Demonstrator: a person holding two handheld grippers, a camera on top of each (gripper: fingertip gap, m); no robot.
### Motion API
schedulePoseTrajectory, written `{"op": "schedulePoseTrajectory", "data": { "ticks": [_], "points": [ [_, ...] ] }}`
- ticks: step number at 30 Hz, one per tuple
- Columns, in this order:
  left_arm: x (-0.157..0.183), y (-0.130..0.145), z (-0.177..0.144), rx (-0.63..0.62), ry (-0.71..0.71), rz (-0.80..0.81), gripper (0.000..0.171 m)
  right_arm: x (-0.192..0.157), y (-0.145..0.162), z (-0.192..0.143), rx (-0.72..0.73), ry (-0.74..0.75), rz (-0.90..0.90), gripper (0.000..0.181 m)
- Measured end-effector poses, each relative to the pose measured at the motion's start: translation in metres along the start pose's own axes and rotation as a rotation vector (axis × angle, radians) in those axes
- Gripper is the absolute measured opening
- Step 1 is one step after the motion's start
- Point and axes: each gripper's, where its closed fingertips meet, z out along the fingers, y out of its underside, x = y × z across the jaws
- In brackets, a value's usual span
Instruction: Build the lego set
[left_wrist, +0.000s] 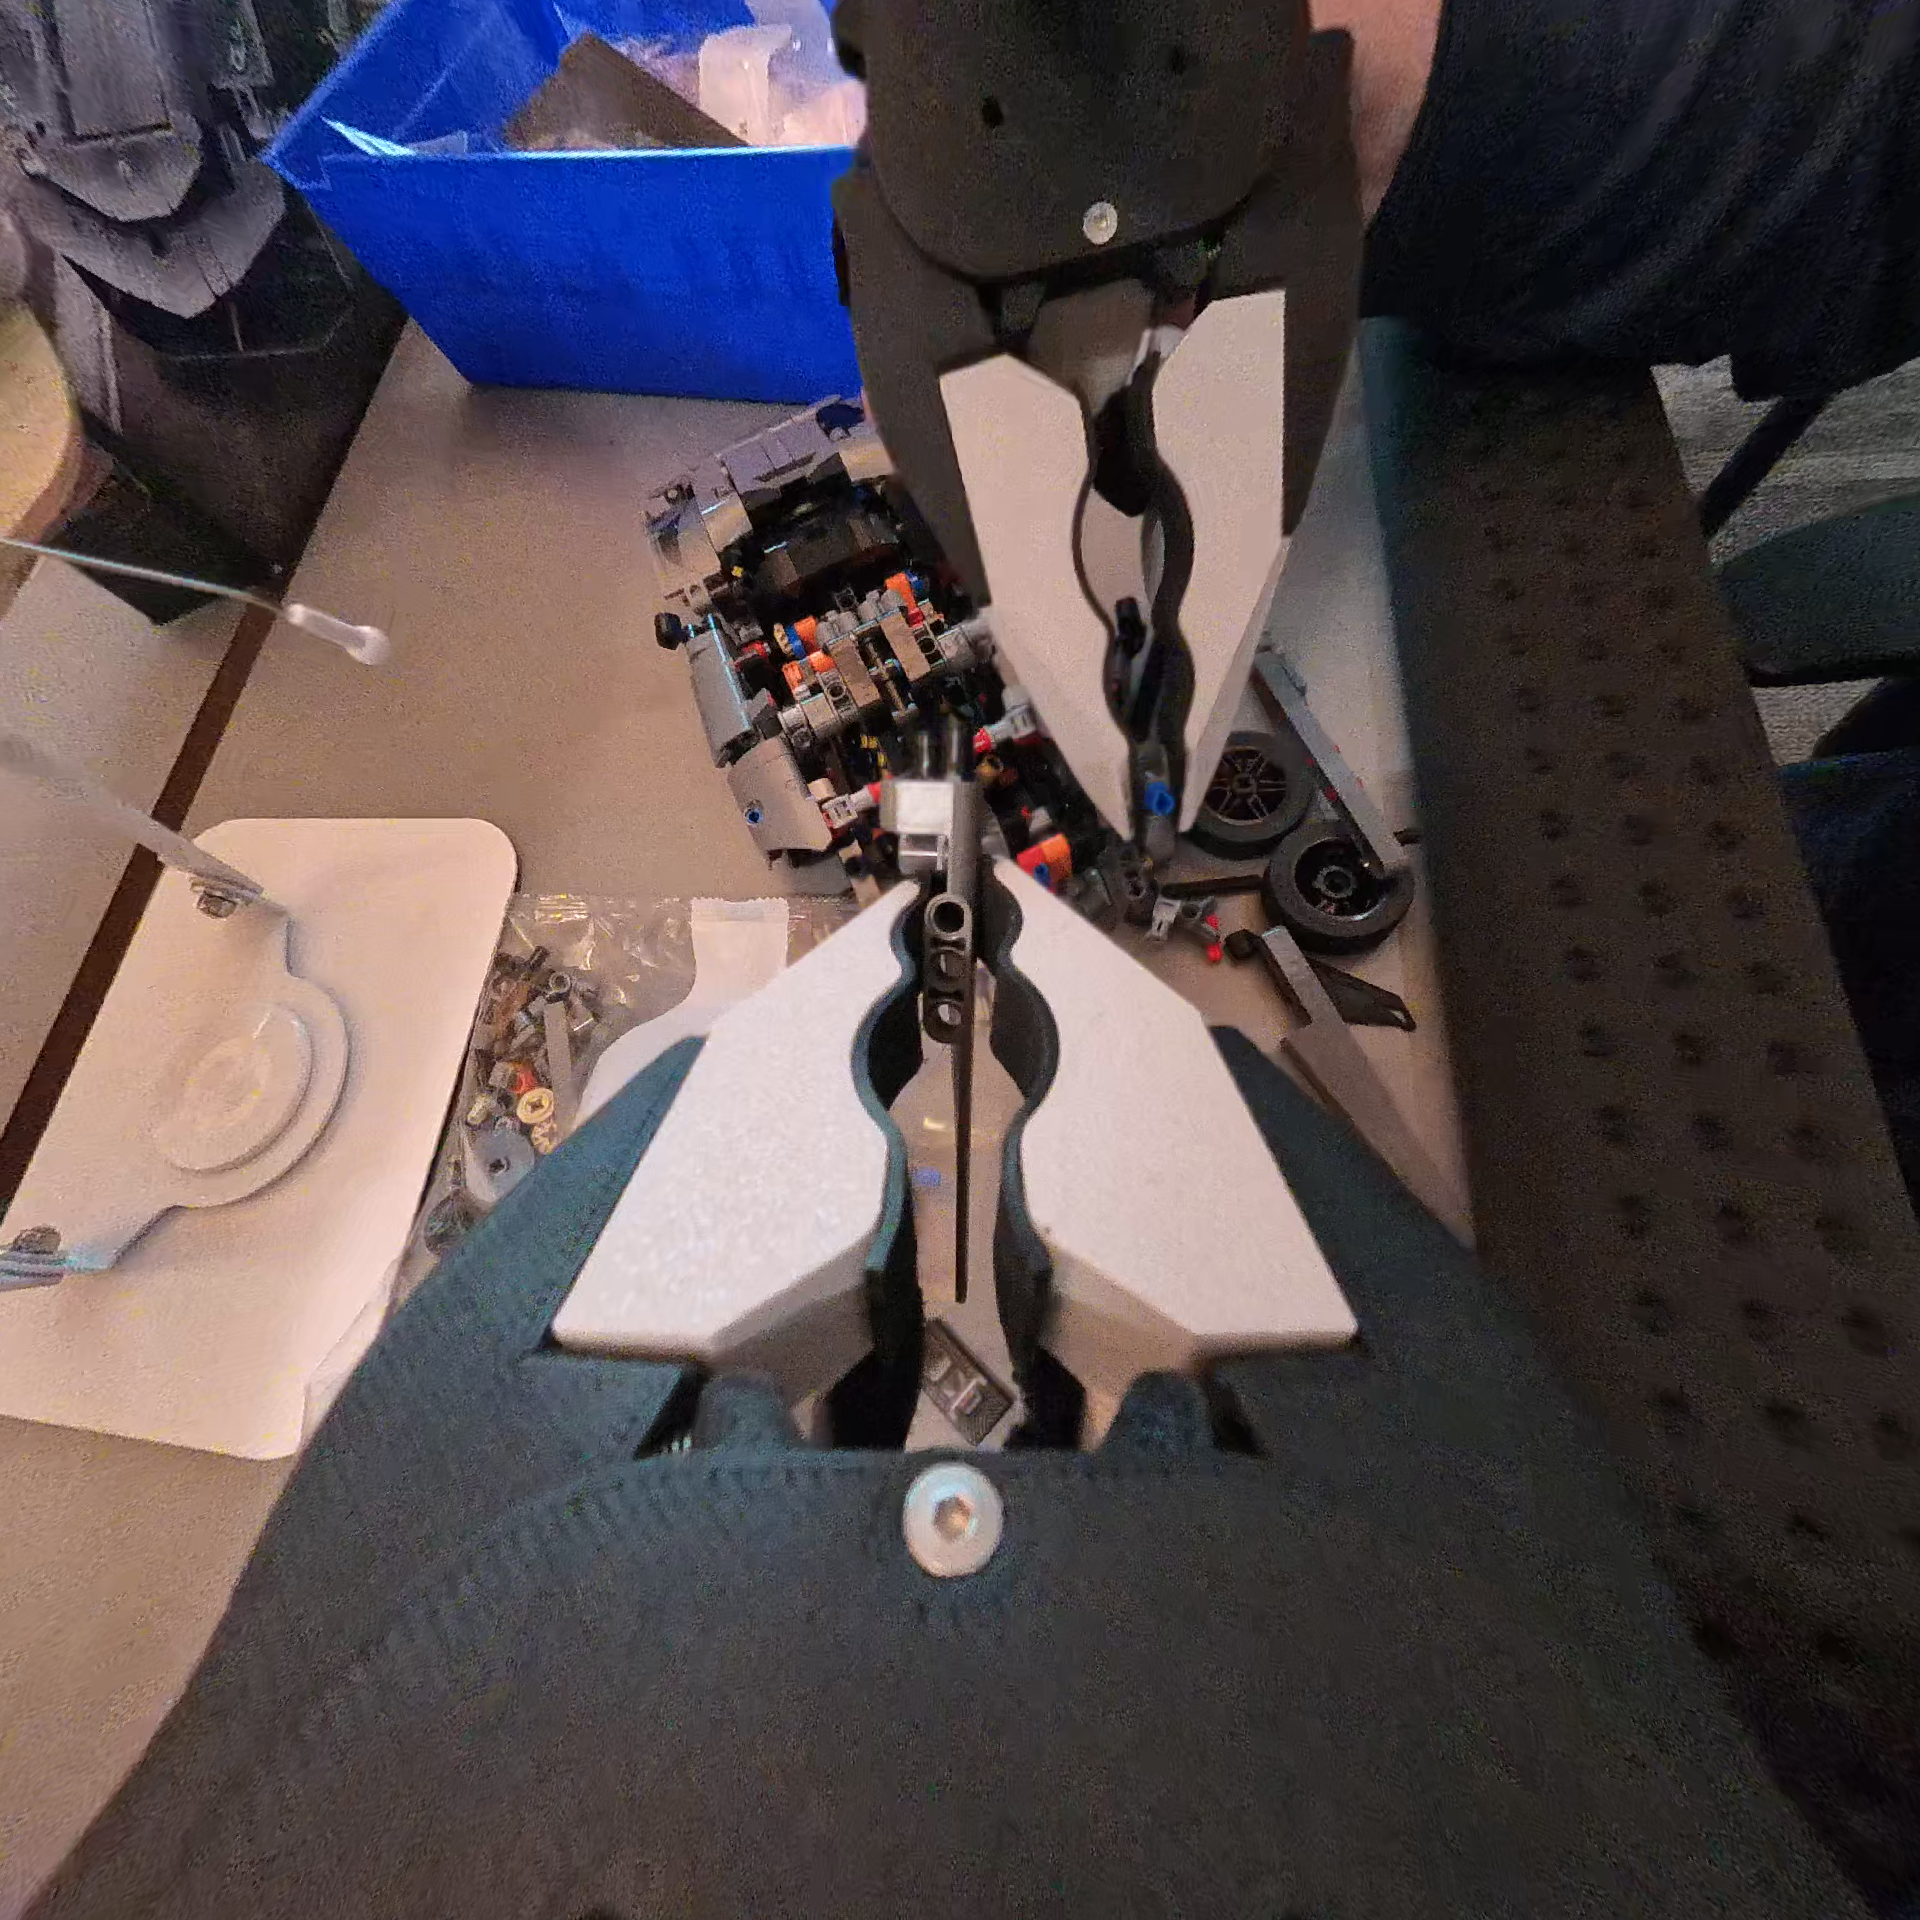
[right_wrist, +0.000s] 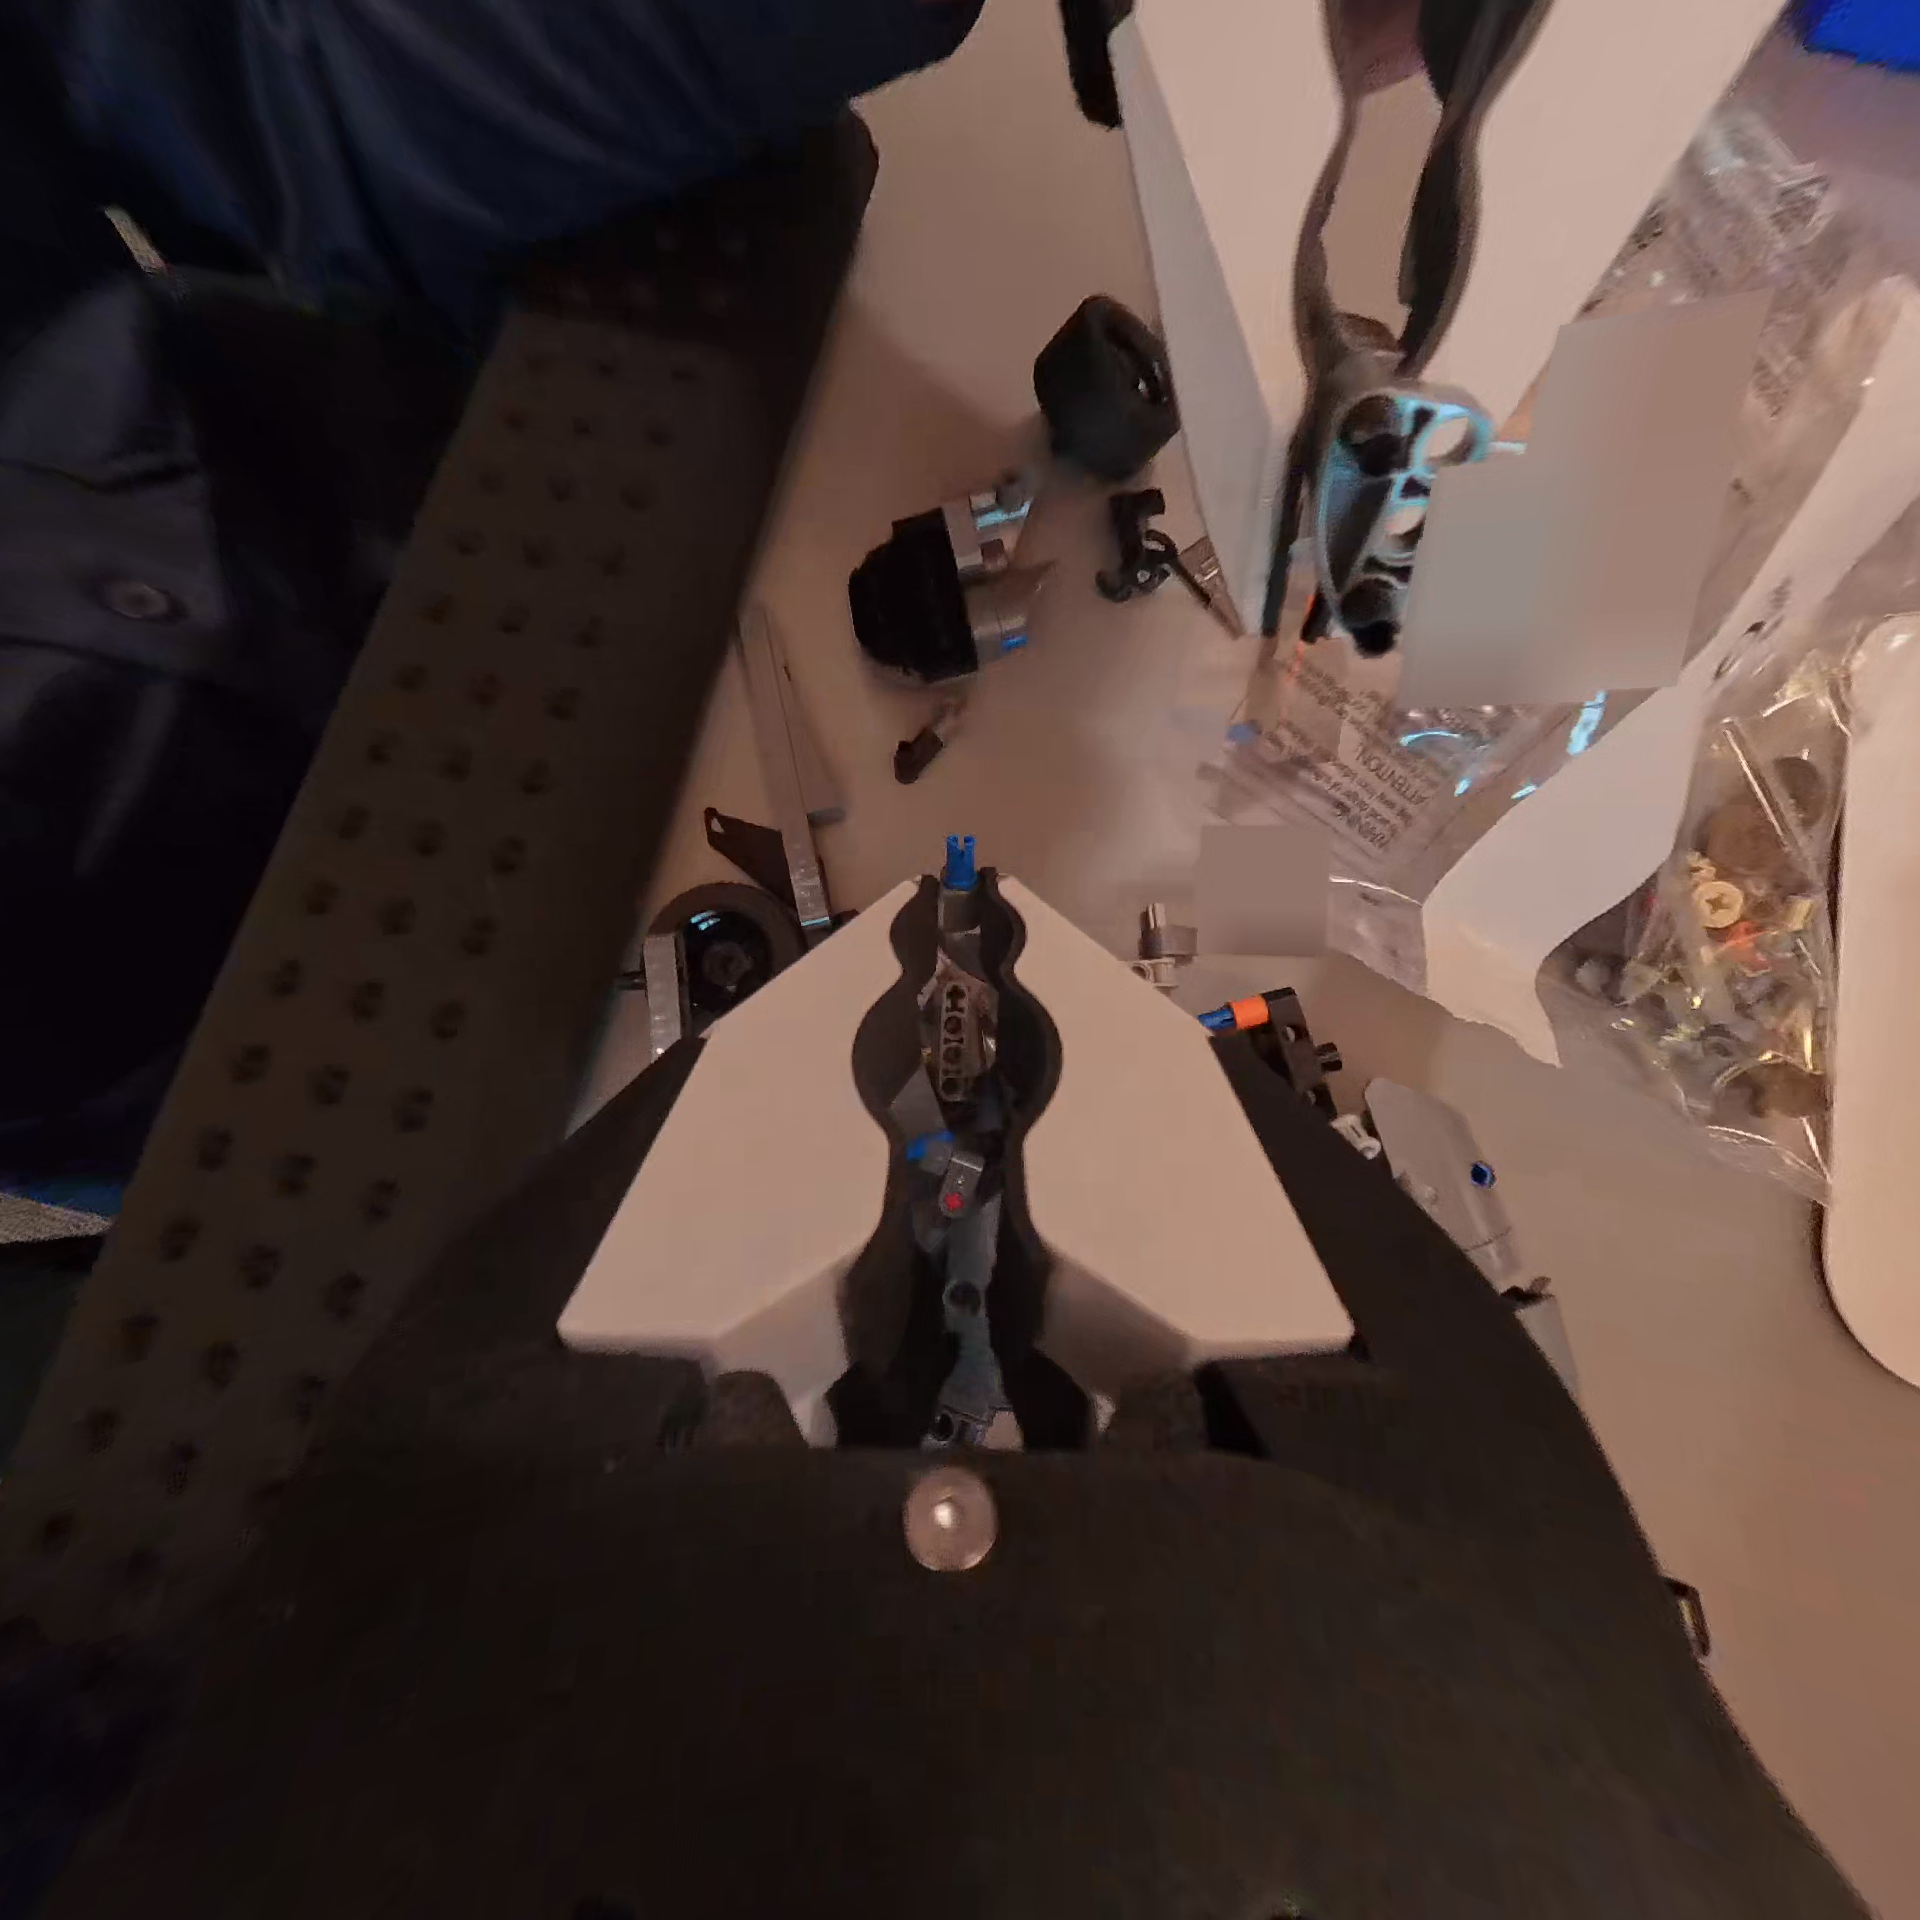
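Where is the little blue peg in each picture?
Left wrist view: the blue peg pokes out at the tip of the right gripper, right of centre, above the table.
Right wrist view: it sticks out at that gripper's tip, centre.
Shared landmark: the black wheel on the table.

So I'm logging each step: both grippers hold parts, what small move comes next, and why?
Probably bring the right gripper with its blue-tipped sub-assembly toward the black beam in the left gripper; both are shut on parts held apart above the table.
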Motion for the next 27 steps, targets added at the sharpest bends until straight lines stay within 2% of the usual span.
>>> {"op": "schedulePoseTrajectory", "data": {
  "ticks": [1, 6, 12, 16, 19, 27],
  "points": [
    [0.001, -0.001, 0.001, 0.004, 0.006, 0.0, 0.004, 0.0, 0.002, 0.002, -0.012, 0.002, -0.006, 0.006],
    [0.001, 0.003, 0.003, -0.012, 0.01, -0.005, 0.004, 0.003, 0.006, 0.003, -0.027, 0.009, 0.026, 0.04],
    [0.002, 0.005, 0.009, -0.041, 0.01, -0.001, 0.004, 0.018, 0.004, -0.013, -0.016, 0.126, -0.004, 0.021],
    [0.004, 0.005, 0.014, -0.053, 0.016, -0.005, 0.004, 0.035, -0.027, -0.04, 0.158, 0.275, -0.025, 0.026],
    [0.006, 0.004, 0.018, -0.065, 0.019, 0.004, 0.004, 0.043, -0.037, -0.05, 0.214, 0.358, -0.048, 0.024],
    [0.007, 0.001, 0.024, -0.084, 0.002, 0.025, 0.004, 0.037, -0.047, -0.045, 0.256, 0.335, -0.06, 0.004]
  ]
}}
